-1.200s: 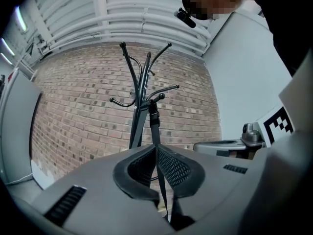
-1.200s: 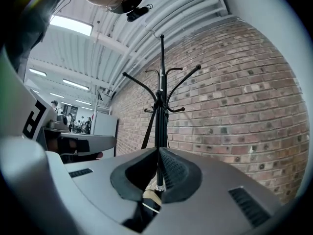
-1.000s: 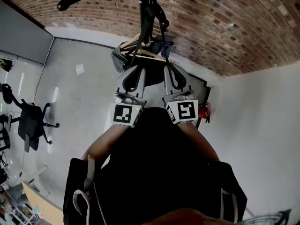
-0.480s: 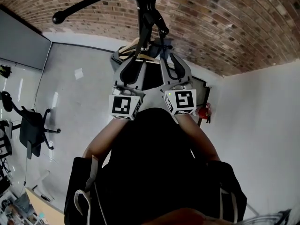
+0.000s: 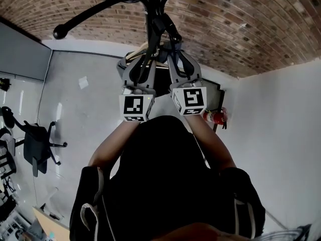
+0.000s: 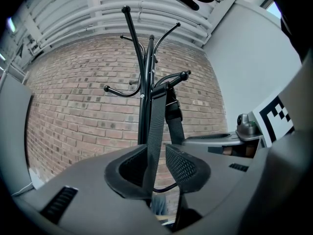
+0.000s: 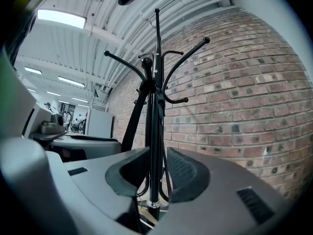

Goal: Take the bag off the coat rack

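Left gripper: jaws spread, having just been opening; the black webbing strap is seen running loose through the gap, not pinched. Risk noted: a closure could miss the strap or catch one run only, and a level pull rather than a lift would likely tip the coat rack, as the strap is looped over a hook arm. Right gripper: jaws likewise apart, nothing held, the pole seen beyond. The bag is hung on the rack by that buckled strap; its body is mostly hidden
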`<control>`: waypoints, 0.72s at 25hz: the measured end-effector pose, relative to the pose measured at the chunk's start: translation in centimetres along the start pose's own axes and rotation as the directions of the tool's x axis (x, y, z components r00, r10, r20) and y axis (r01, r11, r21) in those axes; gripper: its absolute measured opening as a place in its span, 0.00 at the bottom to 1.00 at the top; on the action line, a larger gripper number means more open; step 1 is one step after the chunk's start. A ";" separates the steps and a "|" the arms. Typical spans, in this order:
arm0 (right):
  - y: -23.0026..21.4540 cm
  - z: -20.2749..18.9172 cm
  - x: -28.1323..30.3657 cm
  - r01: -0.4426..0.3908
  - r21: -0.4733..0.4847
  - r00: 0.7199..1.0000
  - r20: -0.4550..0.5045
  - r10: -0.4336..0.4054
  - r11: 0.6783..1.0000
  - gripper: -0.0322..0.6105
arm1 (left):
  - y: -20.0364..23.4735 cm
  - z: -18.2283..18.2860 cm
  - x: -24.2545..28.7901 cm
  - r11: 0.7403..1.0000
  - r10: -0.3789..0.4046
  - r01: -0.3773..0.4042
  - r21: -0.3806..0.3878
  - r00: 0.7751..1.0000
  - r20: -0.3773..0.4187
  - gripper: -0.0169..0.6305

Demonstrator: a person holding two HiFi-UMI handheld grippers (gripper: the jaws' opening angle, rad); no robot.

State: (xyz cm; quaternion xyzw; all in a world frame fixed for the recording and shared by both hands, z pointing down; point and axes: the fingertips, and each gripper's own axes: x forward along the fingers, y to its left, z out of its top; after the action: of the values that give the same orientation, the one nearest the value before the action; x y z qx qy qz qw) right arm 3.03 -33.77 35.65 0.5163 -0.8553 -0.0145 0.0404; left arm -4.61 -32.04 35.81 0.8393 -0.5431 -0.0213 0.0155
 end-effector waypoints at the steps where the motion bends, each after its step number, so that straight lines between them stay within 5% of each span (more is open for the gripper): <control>1: 0.0 0.1 0.2 0.002 -0.002 1.000 0.001 -0.002 1.000 0.22 | 0.3 0.1 0.1 1.000 0.000 0.000 -0.003 1.000 -0.003 0.21; 18: -0.3 -0.1 1.9 0.055 0.005 0.999 0.000 -0.055 0.998 0.22 | 0.4 0.2 2.7 0.998 -0.011 0.013 0.069 1.000 -0.030 0.21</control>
State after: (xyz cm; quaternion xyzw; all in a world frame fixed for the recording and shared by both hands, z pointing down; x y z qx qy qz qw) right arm 2.40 -35.59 35.85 0.5396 -0.8409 -0.0133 0.0387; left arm -3.89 -34.72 35.63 0.8428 -0.5381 0.0097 -0.0058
